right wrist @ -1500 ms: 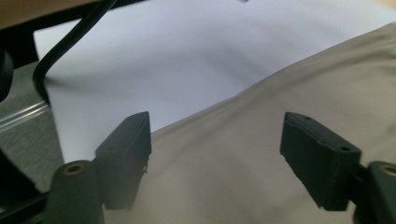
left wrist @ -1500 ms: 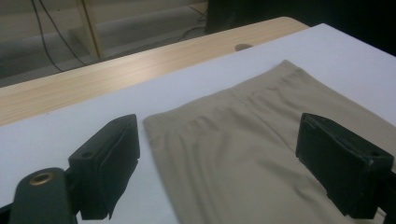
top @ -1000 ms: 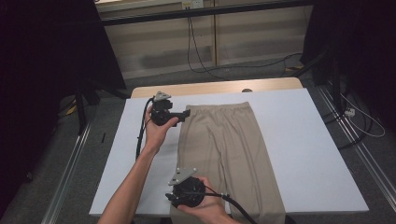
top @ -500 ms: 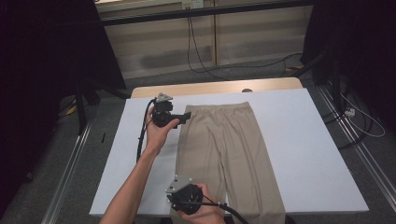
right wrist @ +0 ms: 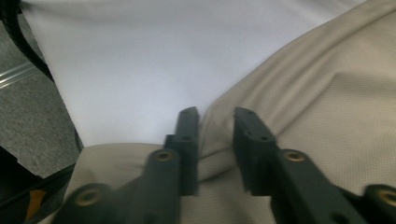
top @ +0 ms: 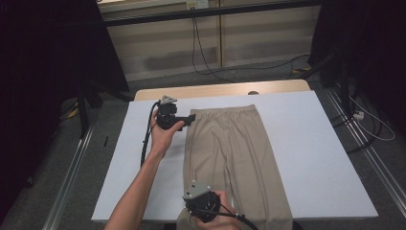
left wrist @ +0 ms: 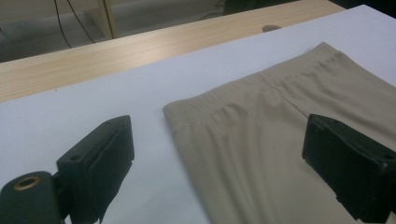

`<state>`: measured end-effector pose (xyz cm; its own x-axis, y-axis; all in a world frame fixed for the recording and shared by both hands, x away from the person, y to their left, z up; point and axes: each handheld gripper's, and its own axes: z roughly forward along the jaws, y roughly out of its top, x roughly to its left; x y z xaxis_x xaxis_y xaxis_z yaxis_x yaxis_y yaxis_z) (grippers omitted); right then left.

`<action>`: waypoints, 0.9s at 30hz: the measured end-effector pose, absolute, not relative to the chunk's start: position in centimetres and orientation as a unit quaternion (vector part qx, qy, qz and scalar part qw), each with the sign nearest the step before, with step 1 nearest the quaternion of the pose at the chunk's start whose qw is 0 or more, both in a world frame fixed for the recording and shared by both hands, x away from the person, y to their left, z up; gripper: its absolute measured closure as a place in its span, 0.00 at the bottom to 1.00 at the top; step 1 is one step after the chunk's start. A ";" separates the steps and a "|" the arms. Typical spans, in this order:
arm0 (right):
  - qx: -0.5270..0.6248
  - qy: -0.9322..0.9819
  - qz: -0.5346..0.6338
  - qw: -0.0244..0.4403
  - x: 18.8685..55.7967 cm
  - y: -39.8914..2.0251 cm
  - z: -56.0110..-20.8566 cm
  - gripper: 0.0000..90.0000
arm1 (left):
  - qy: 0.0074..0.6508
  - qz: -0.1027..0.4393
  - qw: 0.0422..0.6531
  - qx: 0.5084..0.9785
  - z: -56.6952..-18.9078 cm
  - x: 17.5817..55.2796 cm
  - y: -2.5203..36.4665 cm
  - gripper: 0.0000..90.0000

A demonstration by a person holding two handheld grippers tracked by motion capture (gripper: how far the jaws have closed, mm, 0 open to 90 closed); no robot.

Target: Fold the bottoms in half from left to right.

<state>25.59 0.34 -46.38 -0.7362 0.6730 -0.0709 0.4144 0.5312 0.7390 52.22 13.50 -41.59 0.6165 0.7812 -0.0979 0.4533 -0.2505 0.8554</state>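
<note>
With the trousers (top: 237, 158) flat on the desk (top: 325, 158), left gripper (left wrist: 224, 154) fingers wide at the waistband and right gripper (right wrist: 217, 140) fingers narrow, gripping nothing, the fabric may slip when pinched.

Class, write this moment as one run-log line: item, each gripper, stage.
item: beige trousers flat on white table | left gripper: open at waistband corner | right gripper: fingers narrowly apart at leg edge | stage: pre-grasp

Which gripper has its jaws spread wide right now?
The left gripper, at the waistband corner of the beige trousers. The right gripper, over the left leg's hem, shows a narrow gap.
</note>
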 end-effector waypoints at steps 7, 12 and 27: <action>0.311 0.866 0.354 0.168 26.0 1.0 -46.3 0.74 | 0.411 0.172 0.467 0.763 -42.3 52.7 13.3 0.11; 0.325 0.864 0.349 0.159 26.3 0.9 -46.2 1.00 | 0.410 0.194 0.468 0.759 -42.7 53.4 13.4 0.14; 0.322 0.860 0.367 0.146 26.1 0.7 -46.3 1.00 | 0.438 0.147 0.449 0.765 -44.2 56.8 12.3 0.37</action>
